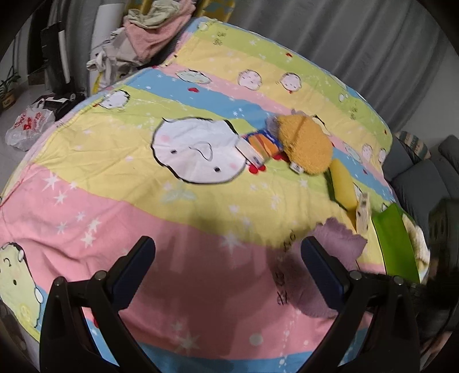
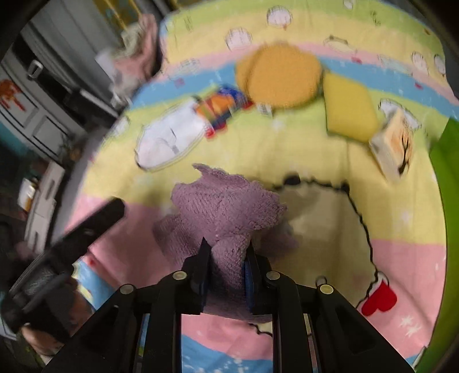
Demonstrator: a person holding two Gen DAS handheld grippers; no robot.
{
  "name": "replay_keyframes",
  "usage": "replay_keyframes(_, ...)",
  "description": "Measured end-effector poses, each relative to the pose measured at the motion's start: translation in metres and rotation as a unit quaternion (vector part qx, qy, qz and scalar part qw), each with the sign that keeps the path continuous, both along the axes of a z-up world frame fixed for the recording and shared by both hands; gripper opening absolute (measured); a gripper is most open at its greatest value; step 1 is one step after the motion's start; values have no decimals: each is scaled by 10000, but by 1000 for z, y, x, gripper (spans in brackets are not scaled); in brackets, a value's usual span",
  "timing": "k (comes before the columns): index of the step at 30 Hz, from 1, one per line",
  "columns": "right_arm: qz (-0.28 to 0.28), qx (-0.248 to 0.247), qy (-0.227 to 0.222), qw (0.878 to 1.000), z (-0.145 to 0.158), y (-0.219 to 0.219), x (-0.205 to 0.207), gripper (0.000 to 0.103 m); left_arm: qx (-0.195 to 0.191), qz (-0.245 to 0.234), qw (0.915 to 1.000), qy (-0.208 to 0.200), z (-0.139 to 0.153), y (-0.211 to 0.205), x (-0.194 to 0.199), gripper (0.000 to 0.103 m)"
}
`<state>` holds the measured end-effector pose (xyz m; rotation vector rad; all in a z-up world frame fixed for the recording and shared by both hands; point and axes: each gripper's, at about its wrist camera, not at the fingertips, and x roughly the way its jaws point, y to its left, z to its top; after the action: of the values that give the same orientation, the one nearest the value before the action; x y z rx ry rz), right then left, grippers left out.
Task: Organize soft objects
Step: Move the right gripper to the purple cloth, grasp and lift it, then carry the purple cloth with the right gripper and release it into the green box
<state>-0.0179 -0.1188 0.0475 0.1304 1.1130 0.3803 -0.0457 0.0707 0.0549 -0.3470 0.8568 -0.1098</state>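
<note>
Right gripper (image 2: 226, 246) is clamping a purple knitted cloth (image 2: 226, 203), pads pinching a bunched fold at its near edge; the rest of the cloth is fanning out ahead of the jaws over the pink and yellow bands of the cartoon-print quilt (image 1: 114, 200). In the left wrist view the same cloth (image 1: 338, 241) is sitting just behind the right-hand finger (image 1: 321, 272).

Left gripper (image 1: 228, 246) is hanging released, jaws wide, nothing between them, pointing down at the pink stripe of the quilt. It is showing as a dark blurred shape at the left of the right wrist view (image 2: 94, 223), near the cloth but apart from it.

Other items are lying farther up the quilt in a loose row:
- orange plush toy (image 1: 305, 143), with a white tag at its near edge
- colourful small packet (image 1: 258, 146), touching the plush's left side
- yellow sponge (image 1: 342, 183), just right of the plush
- small book (image 2: 394, 143) with a tree on its cover, tilted, right next to the sponge
- green box (image 1: 396, 246) at the quilt's right edge, something cream and fluffy inside

Pile of laundry (image 1: 155, 25) is sitting off the far corner of the bed. White plastic bag (image 1: 28, 126) is lying on the floor at left.

Right wrist view is motion-blurred; fine detail is not readable.
</note>
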Motion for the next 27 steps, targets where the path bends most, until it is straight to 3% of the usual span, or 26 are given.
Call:
replay_keyframes(2,-54,-104,95,9999,-3,-3,1,54,-1,-135,9999,32,-3,-4,-2,101)
replay_keyframes(4,-262,-125,-70,9996,5,-12,-2,77,2,-243,9997,27,-4,-8,-4,101)
replay_keyframes(5,-369,-113,-188,9991,9,-17,-4,81,-38,-310,9995,9,-4,-10,-5,101)
replay_keyframes(8,-707,106,-574,9958,27,-38,-13,82,-502,-558,9971,139,-8,-16,-5,100)
replay_keyframes(11,-798,474,-586,9940,34,-52,-14,82,-733,-827,9936,226,-10,-29,-5,99)
replay_keyframes(17,-705,872,-312,9932,23,-51,-3,82,-630,-1028,9918,415,-18,-55,2,87)
replay_keyframes(19,-673,944,-210,9930,16,-47,1,82,-614,-1006,9918,496,-23,-59,6,79)
replay_keyframes(23,-600,1236,39,9905,3,-43,7,82,-518,-1011,9922,506,-26,-64,10,76)
replay_keyframes(25,-596,1285,131,9898,-3,-39,11,82,-452,-1058,9920,513,-27,-67,11,61)
replay_keyframes(27,-528,1258,204,9904,-10,-32,16,82,-402,-1094,9919,502,-29,-69,10,58)
